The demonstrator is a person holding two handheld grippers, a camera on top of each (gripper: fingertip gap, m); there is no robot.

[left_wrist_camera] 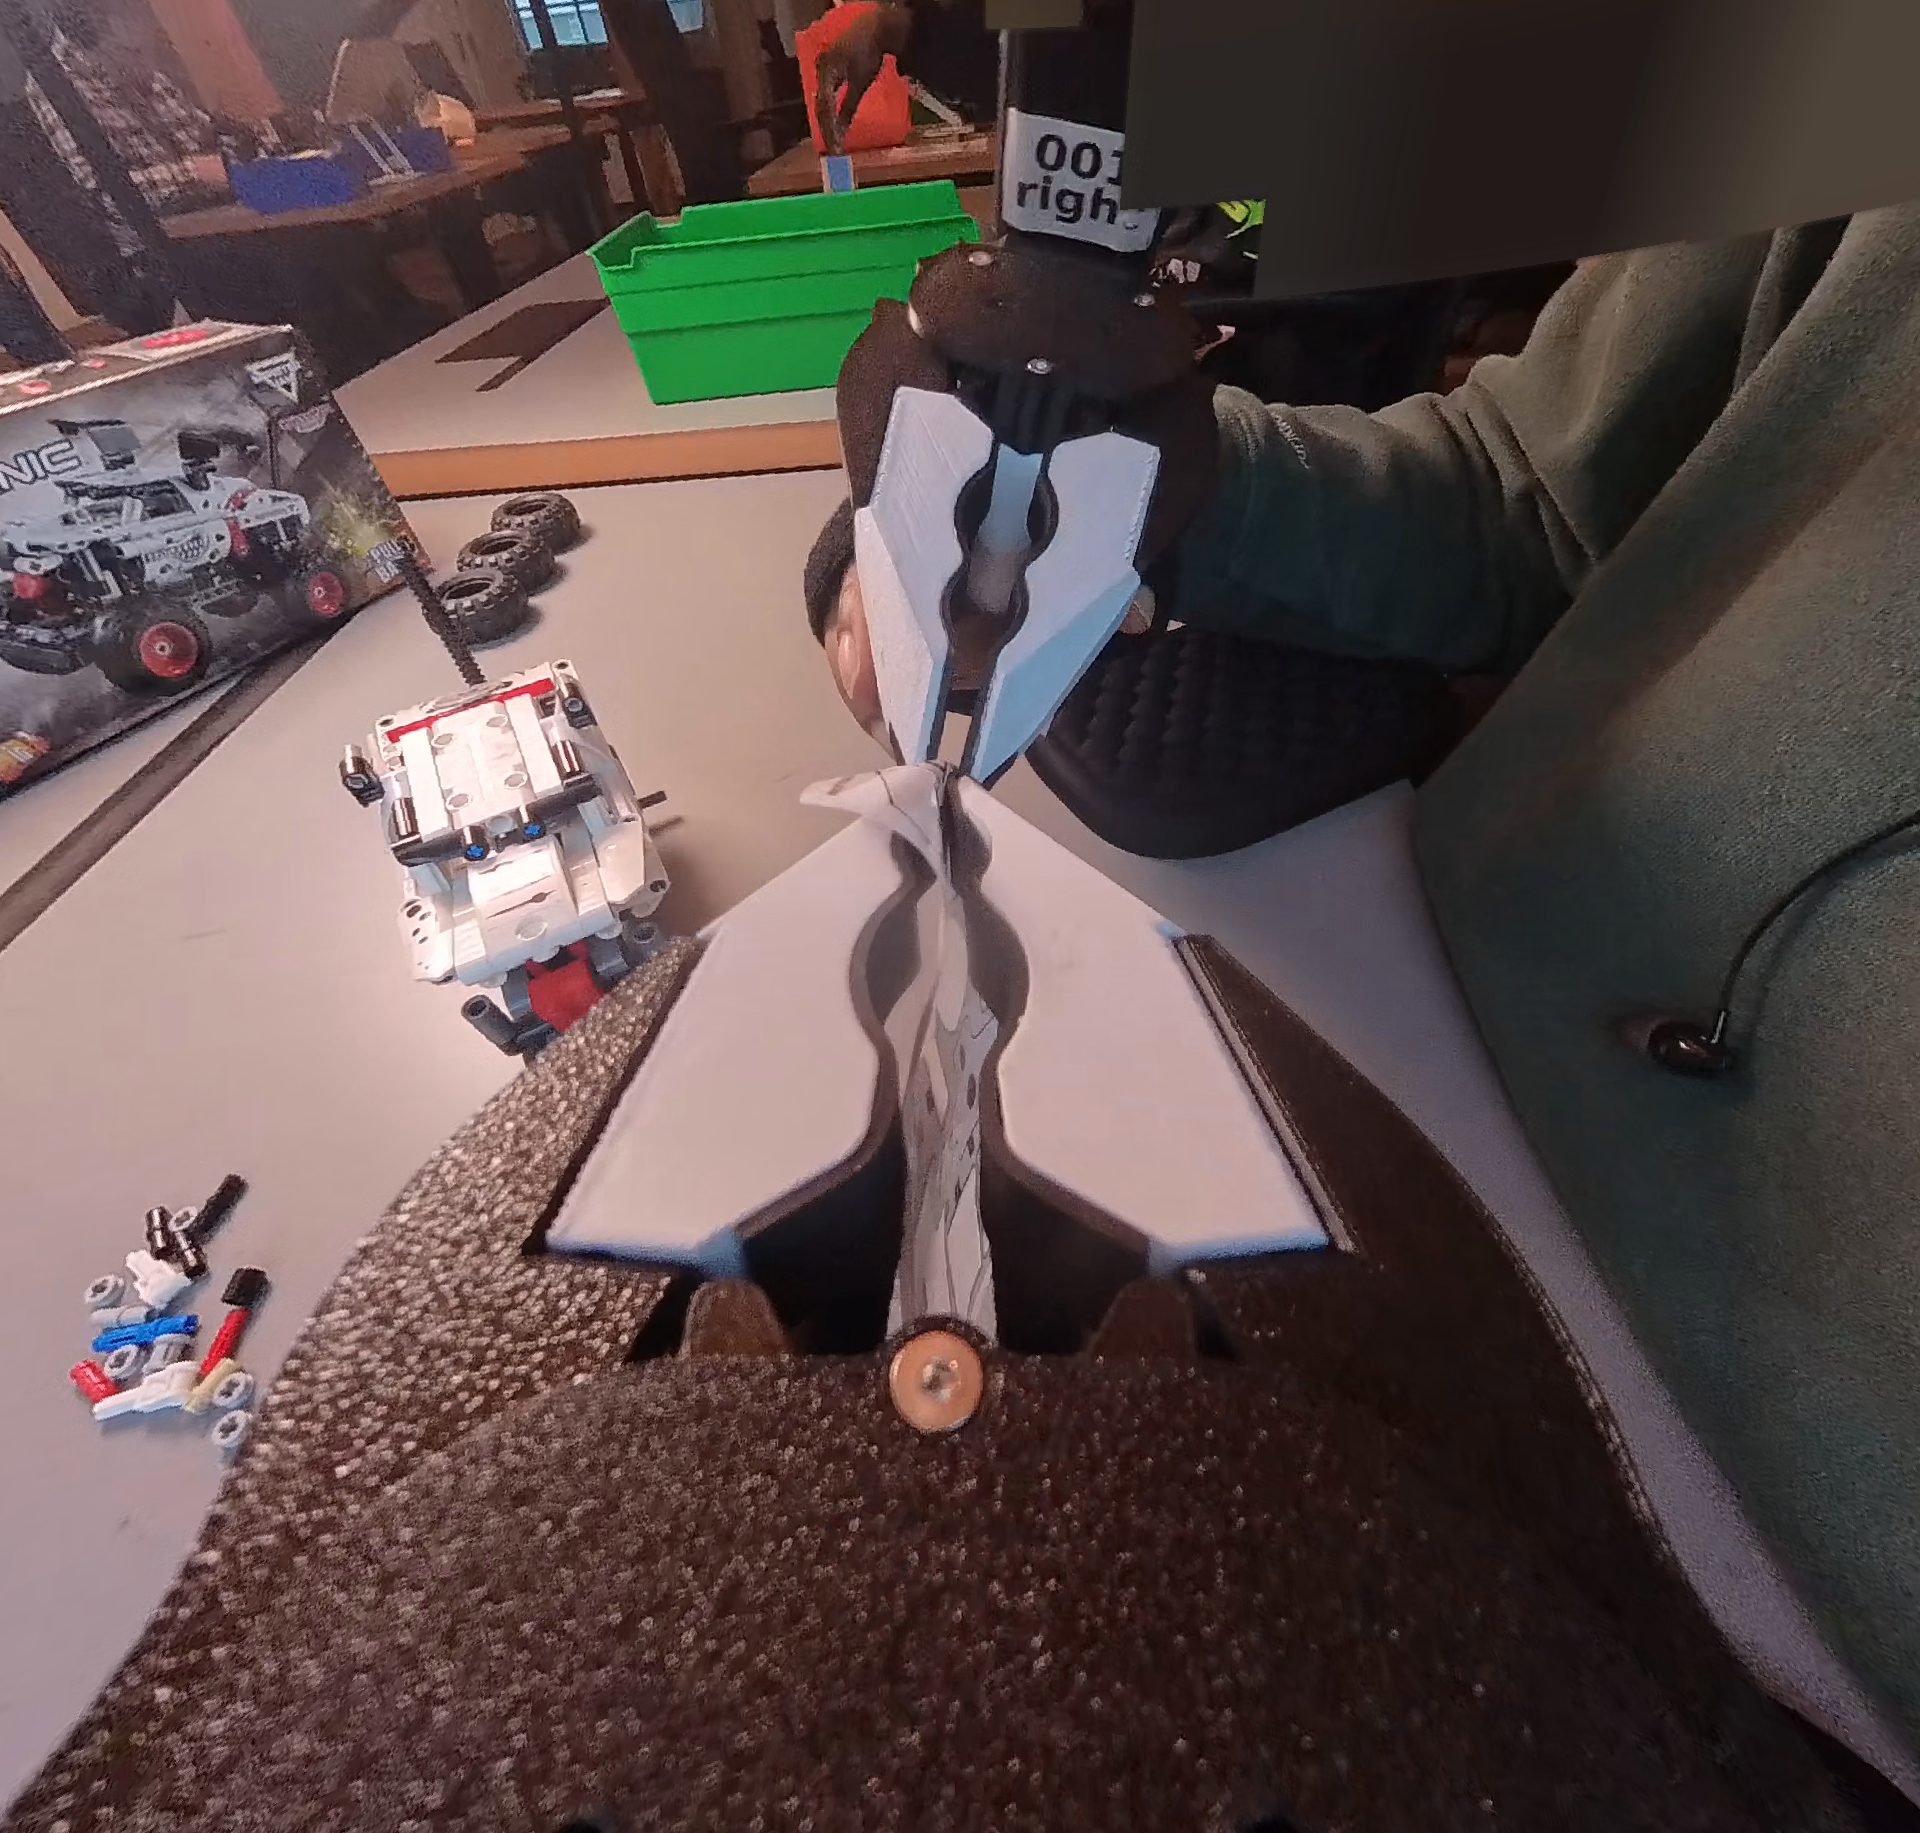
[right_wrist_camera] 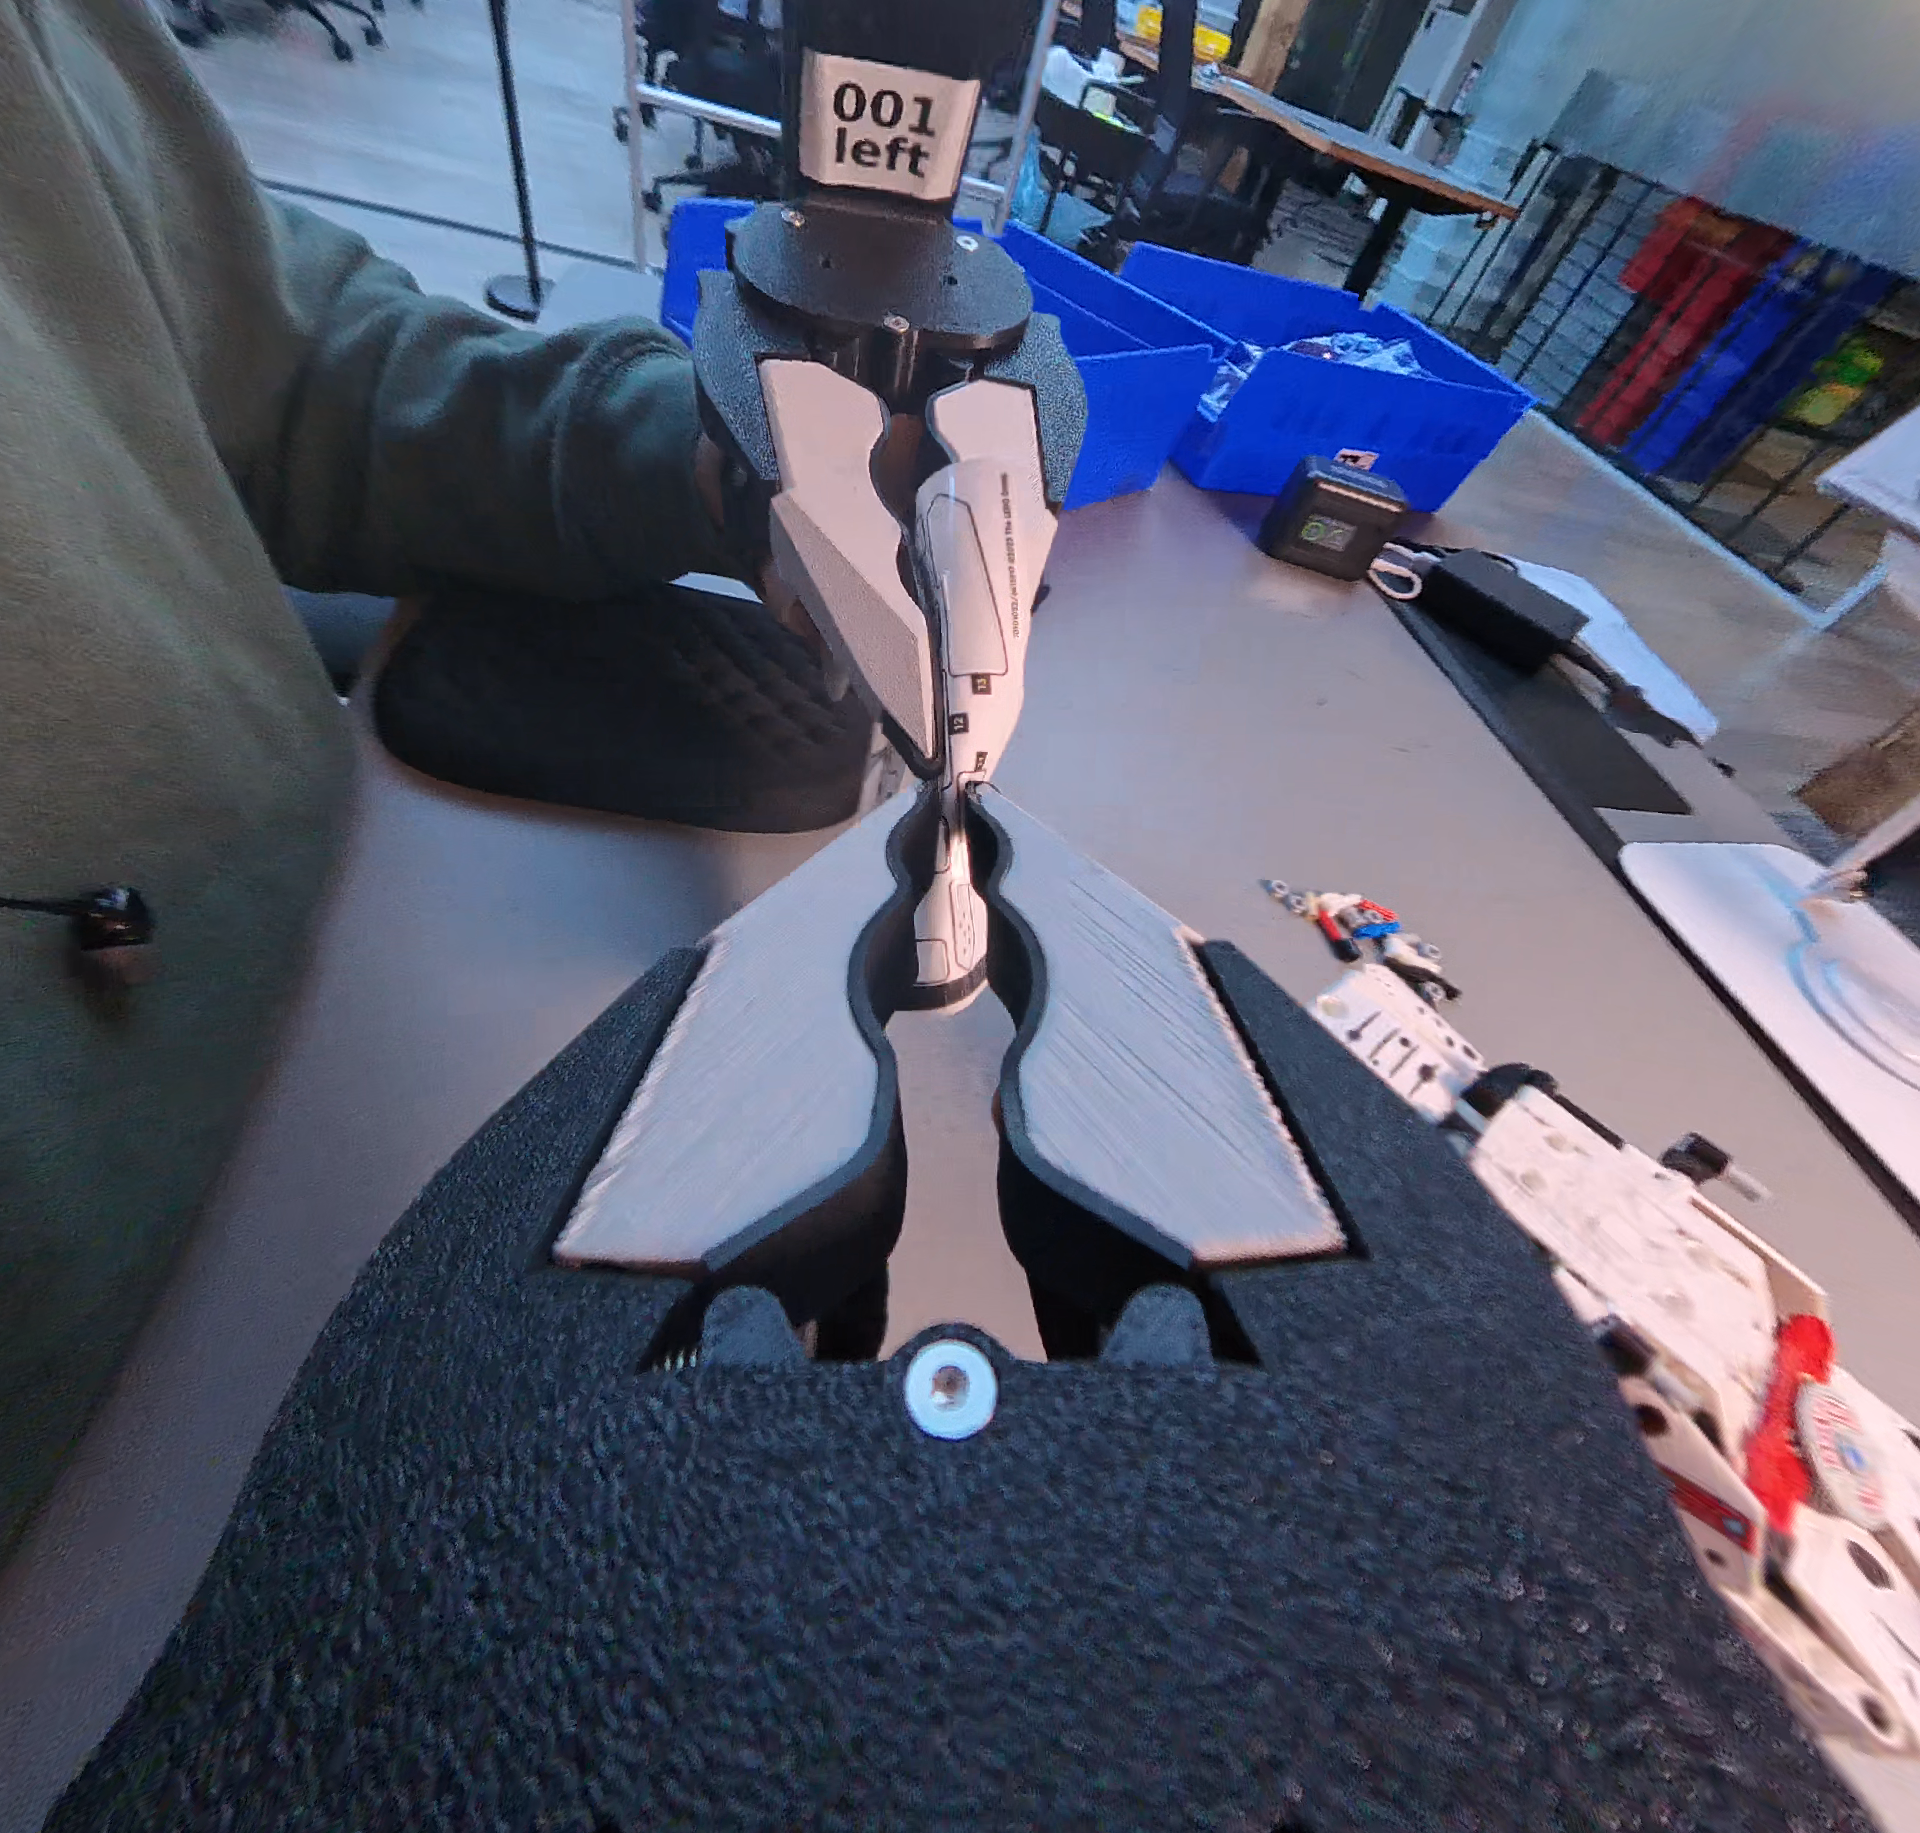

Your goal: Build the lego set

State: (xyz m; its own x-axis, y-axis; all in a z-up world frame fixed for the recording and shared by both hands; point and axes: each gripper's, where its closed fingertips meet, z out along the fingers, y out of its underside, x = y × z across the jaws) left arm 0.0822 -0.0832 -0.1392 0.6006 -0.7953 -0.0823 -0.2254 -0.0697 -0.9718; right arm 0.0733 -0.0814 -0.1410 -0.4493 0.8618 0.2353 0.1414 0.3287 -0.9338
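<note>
Both grippers clamped on thin white printed sticker sheet [right_wrist_camera: 966,640], held mid-air between left gripper [left_wrist_camera: 940,796] and right gripper [right_wrist_camera: 954,796], near white brick truck body [left_wrist_camera: 509,827]; flimsy, tears easily; grip edges only

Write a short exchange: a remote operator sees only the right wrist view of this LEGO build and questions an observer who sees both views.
Operator: My right gripper and the left gripper both pinch a printed sheet. Are any tyres out?
Observer: Yes. Three black tyres lie in a row on the table, beyond the truck.
Operator: Is the set's box nearby?
Observer: Yes. The box stands on the table close to those tyres.
</note>
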